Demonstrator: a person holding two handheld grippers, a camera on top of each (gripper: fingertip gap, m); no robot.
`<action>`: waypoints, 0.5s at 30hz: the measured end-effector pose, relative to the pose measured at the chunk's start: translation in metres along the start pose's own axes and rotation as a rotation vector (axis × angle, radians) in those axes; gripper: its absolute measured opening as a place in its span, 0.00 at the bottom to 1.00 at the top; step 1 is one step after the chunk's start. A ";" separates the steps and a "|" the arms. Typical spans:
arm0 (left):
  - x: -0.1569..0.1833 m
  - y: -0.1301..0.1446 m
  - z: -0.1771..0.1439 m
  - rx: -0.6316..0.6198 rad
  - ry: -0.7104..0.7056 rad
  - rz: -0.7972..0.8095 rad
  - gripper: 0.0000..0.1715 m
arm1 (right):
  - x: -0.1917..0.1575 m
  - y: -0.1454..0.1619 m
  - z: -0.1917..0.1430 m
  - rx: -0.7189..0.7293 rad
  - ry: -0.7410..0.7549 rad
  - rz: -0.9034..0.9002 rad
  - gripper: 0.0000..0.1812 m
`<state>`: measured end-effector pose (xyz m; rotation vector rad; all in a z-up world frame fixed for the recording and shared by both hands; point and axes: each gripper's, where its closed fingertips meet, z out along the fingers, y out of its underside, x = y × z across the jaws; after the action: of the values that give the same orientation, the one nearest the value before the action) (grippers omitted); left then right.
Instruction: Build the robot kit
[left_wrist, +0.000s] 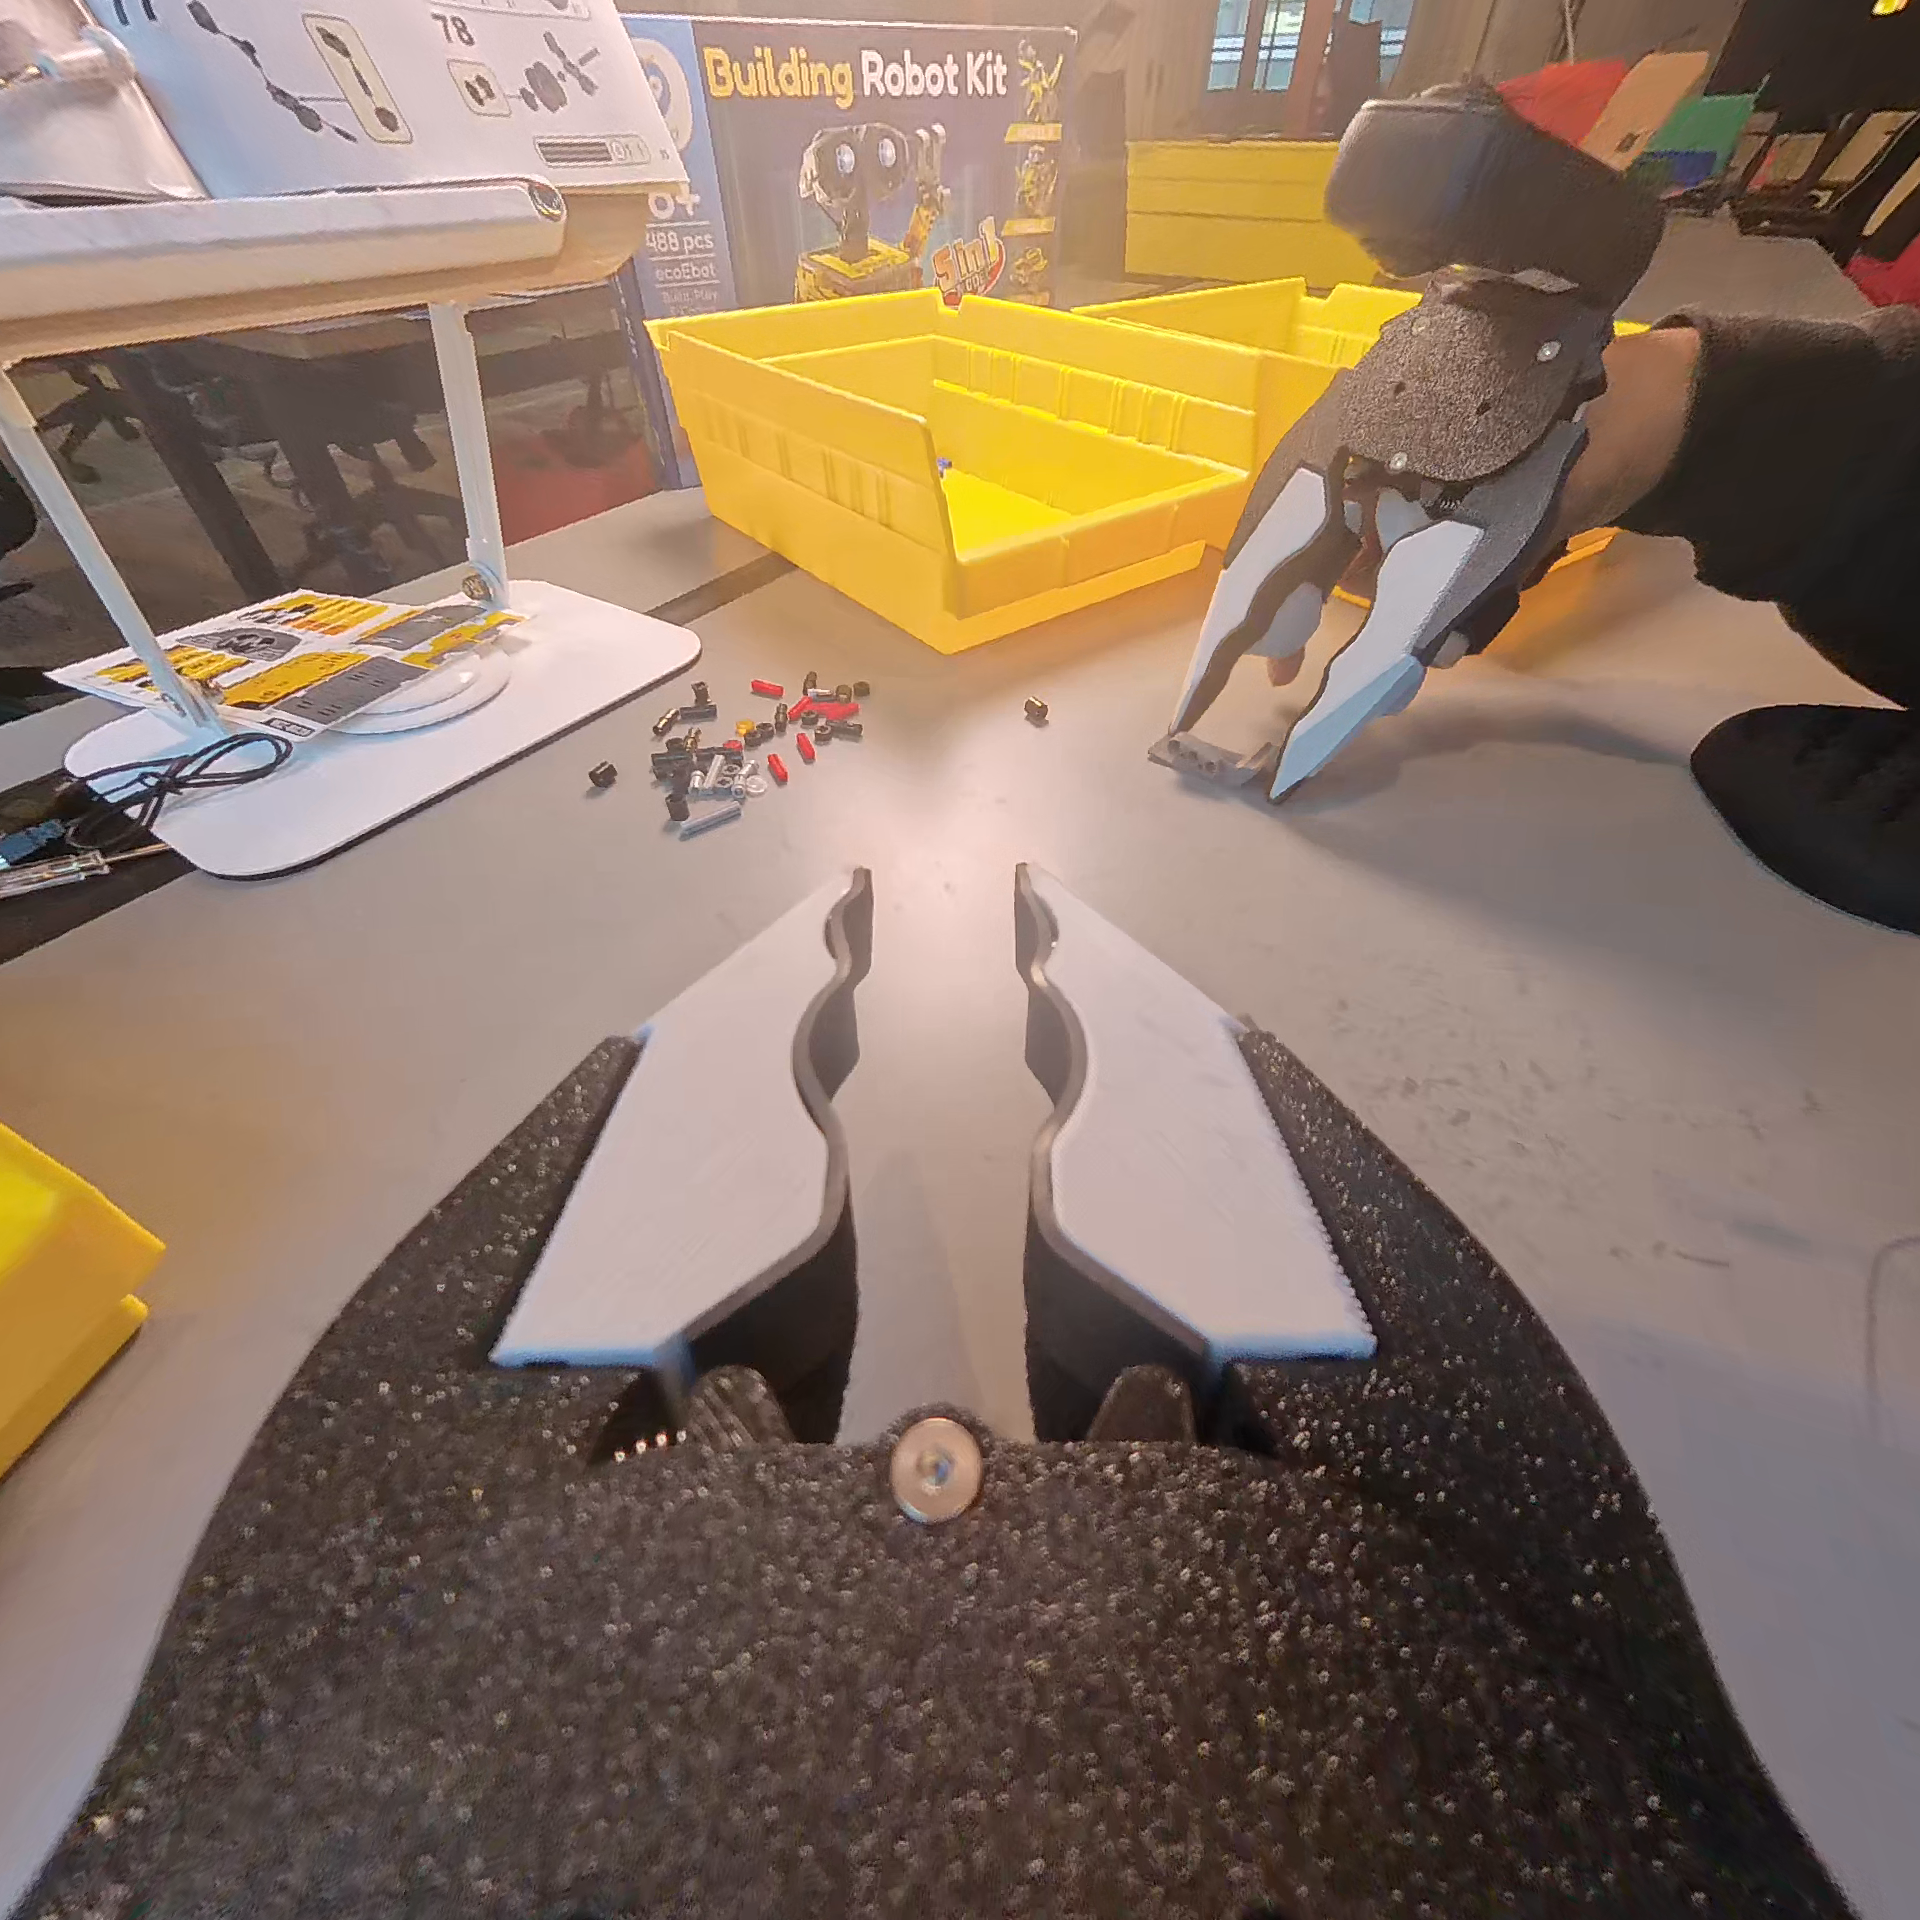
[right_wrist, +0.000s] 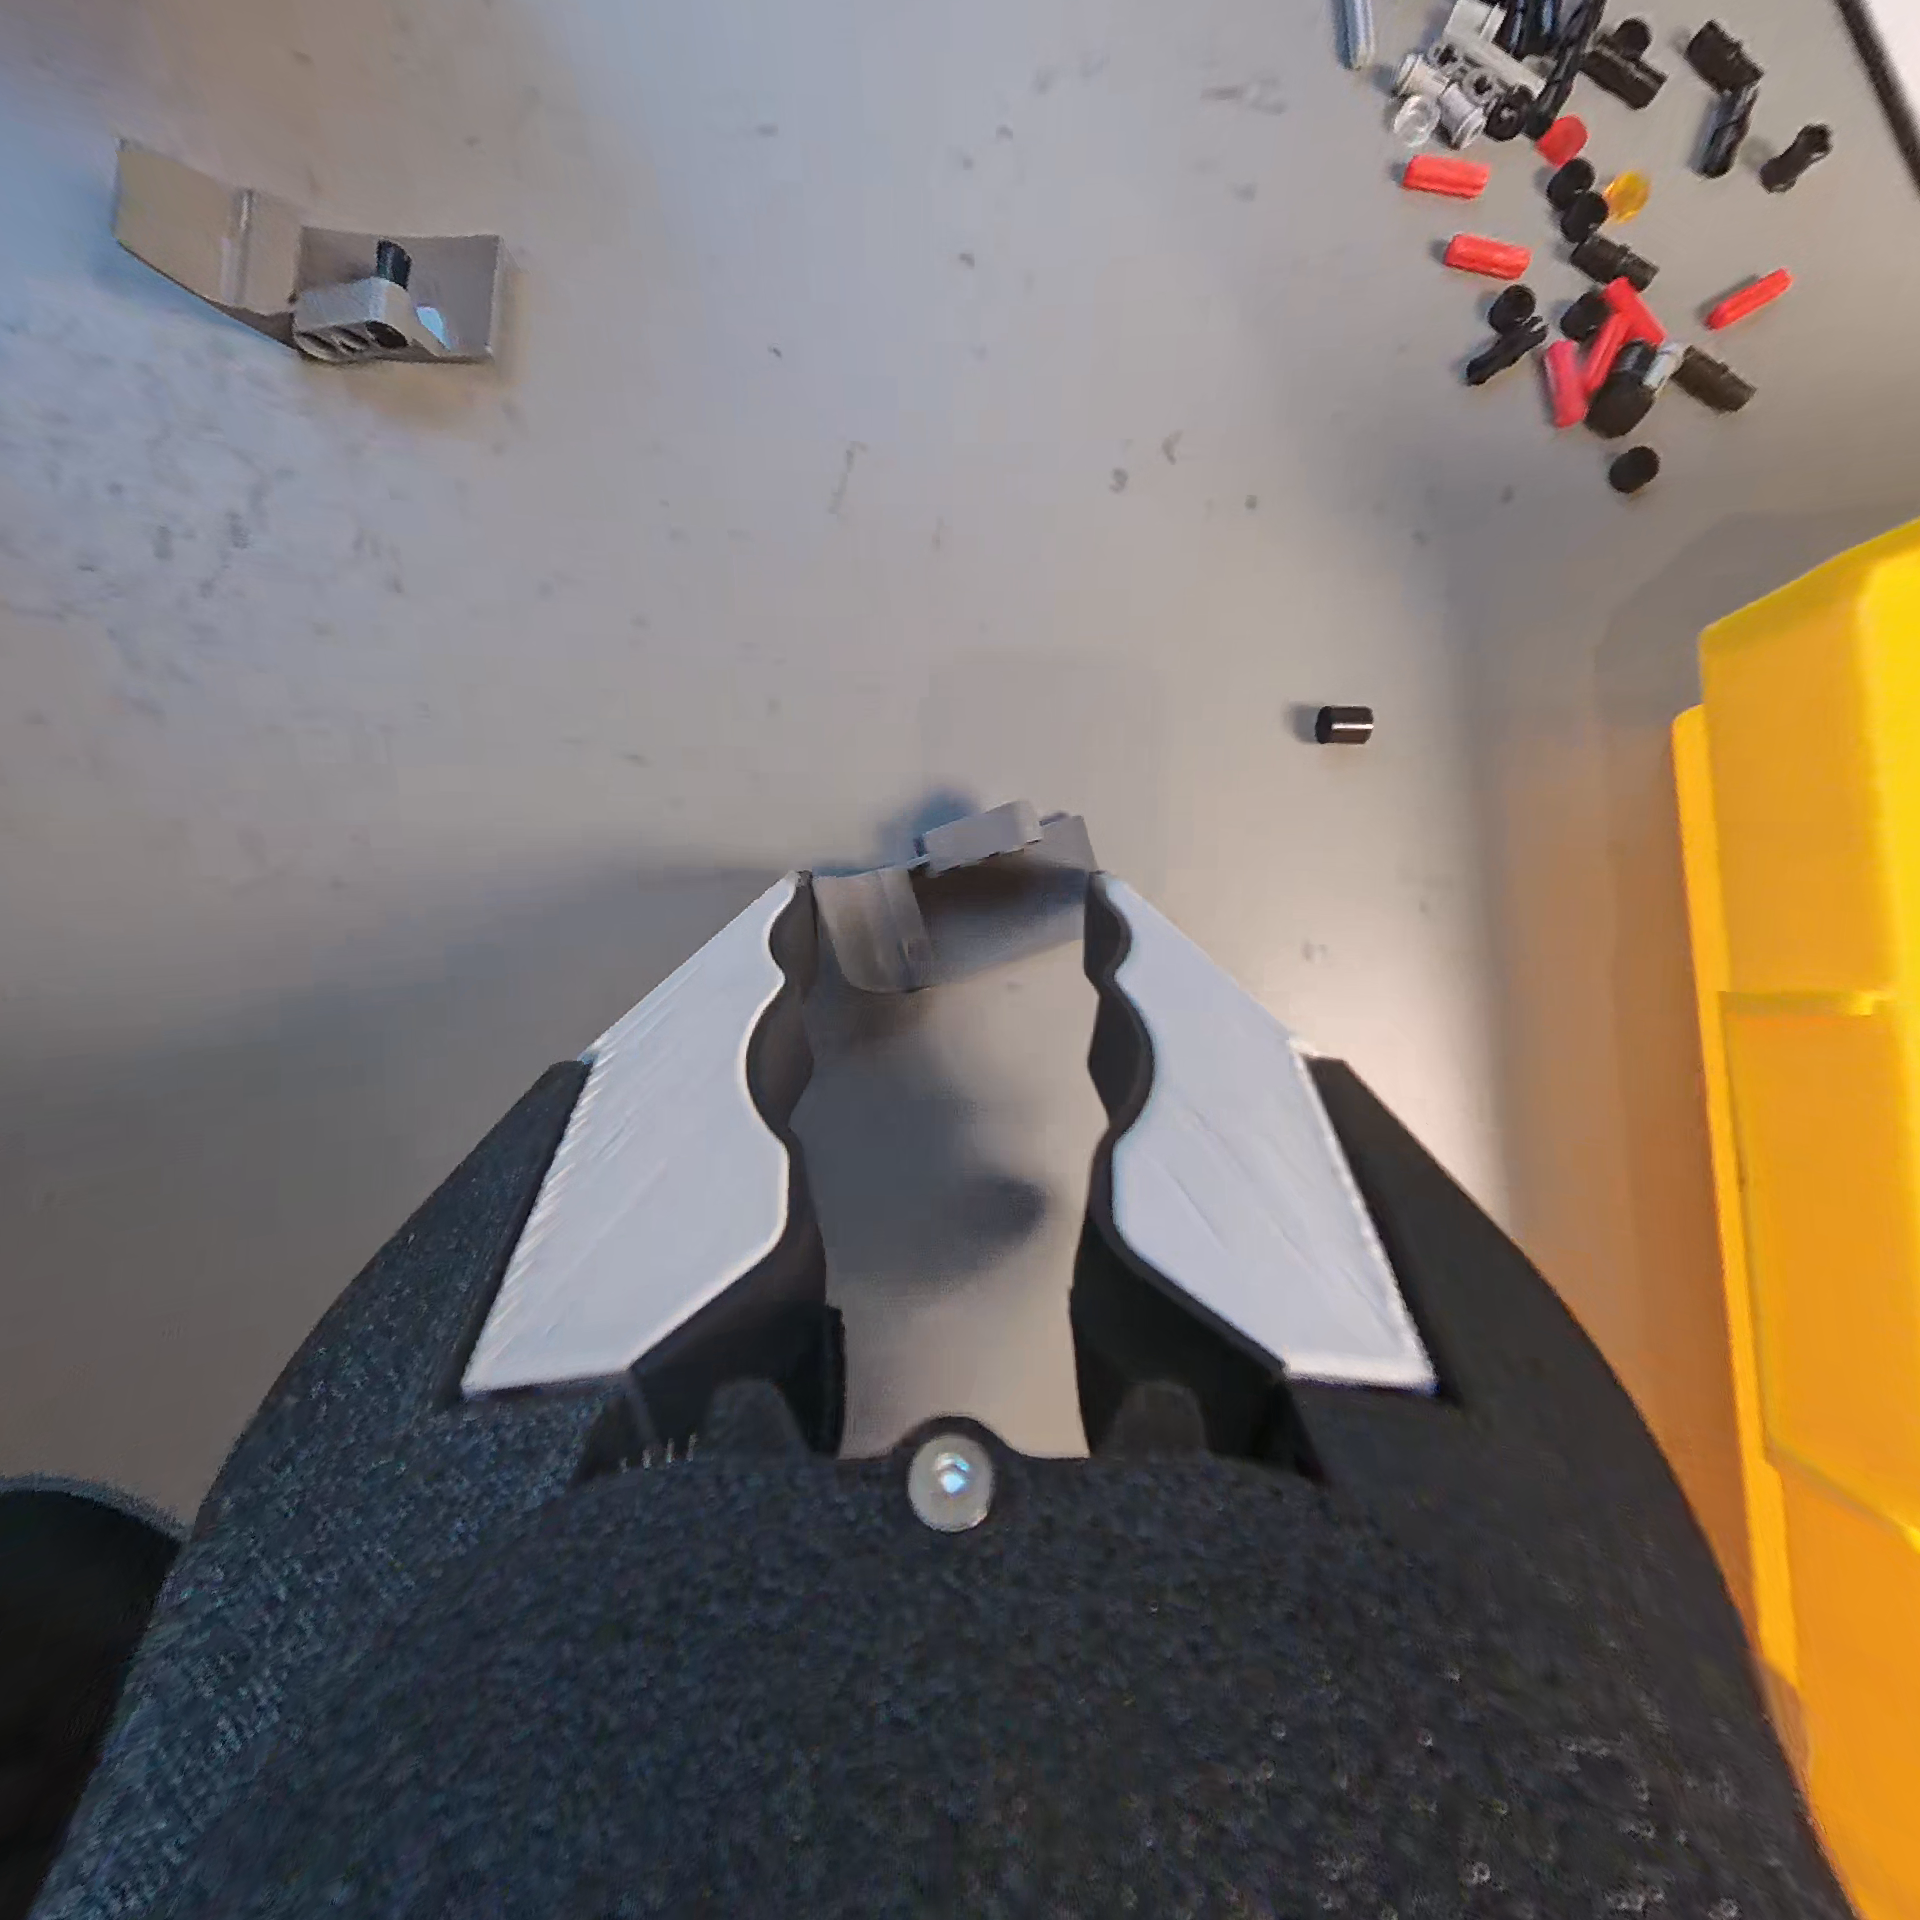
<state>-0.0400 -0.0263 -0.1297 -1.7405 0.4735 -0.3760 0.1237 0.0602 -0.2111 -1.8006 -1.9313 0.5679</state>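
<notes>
Left gripper (left_wrist: 943, 883) hangs with jaws apart, empty, short of the loose small parts (left_wrist: 743, 743). On my right view, right gripper (right_wrist: 945, 883) straddles the grey angled piece (right_wrist: 971, 894), jaws apart; closing off-centre could flick it away

The grey piece (right_wrist: 971, 894) at the right gripper (right_wrist: 945, 883) is blurred, its far end hidden
</notes>
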 end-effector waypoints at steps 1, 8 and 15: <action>0.001 0.000 0.000 -0.003 0.003 0.001 0.15 | -0.001 0.002 0.001 -0.006 -0.011 0.003 0.26; 0.005 0.003 0.002 -0.020 0.013 0.023 0.16 | -0.038 -0.004 0.000 -0.046 -0.119 -0.056 0.13; 0.009 0.005 0.004 -0.037 0.018 0.054 0.16 | -0.070 -0.003 0.000 -0.089 -0.227 -0.098 0.13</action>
<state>-0.0313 -0.0285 -0.1355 -1.7574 0.5426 -0.3471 0.1258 -0.0093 -0.2121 -1.7470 -2.2146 0.6878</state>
